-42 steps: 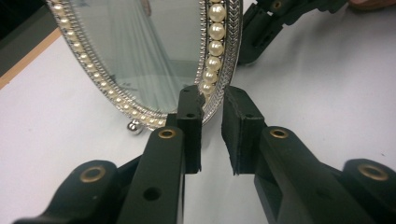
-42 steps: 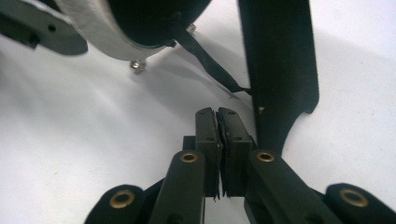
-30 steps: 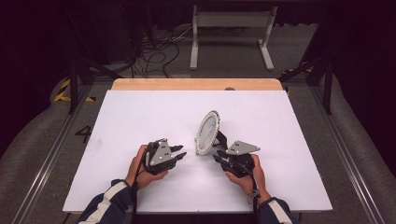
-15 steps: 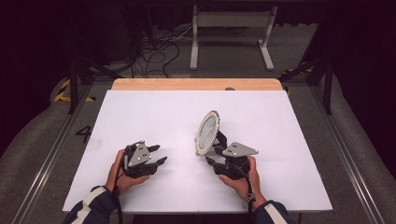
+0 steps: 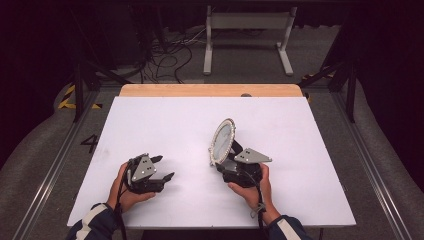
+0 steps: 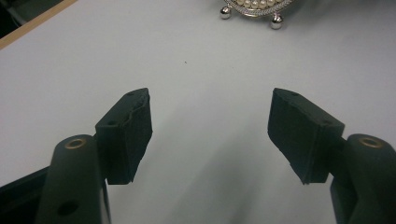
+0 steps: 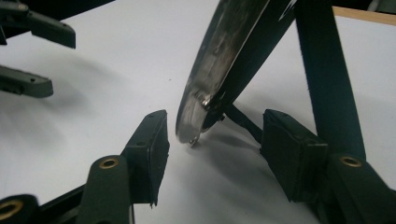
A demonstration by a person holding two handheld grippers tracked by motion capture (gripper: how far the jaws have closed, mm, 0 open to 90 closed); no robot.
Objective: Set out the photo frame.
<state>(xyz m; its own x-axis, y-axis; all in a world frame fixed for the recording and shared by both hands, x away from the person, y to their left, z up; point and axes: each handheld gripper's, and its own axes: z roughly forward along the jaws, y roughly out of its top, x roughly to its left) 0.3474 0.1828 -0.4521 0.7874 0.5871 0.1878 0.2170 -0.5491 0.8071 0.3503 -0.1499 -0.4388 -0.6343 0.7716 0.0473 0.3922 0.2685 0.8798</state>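
High view: white table (image 5: 165,125) with a wooden strip along its far edge, dark floor around it with cables and a grey stand beyond. Small oval picture frame (image 5: 222,142) with a pearl-beaded rim, standing tilted on its easel back, right of the table's middle. Right gripper (image 5: 231,156) held low just behind the frame, close against its back, grey three-cornered plate on top. Left gripper (image 5: 164,167) resting near the front edge, well left of the frame, jaws spread with nothing between them. A painted "4" readable on the floor left of the table; yellow and black hazard tape (image 5: 67,97) farther back. Striped sleeves entering from the bottom.

Left gripper view: two black jaws standing wide, having just been opening, bare white table between them. At the top edge, the bottom of the picture frame (image 6: 254,7): a row of pearls and two small silver ball feet, well apart from the pads. No writing readable.

Right gripper view: black jaws parted, having just been opening. Lower edge of the picture frame (image 7: 219,60) and one silver foot hanging between the pads (image 7: 154,144), clear of both; dark easel strut behind, leaning to the table. Left gripper (image 7: 28,51) blurred at upper left. No brand or label visible.
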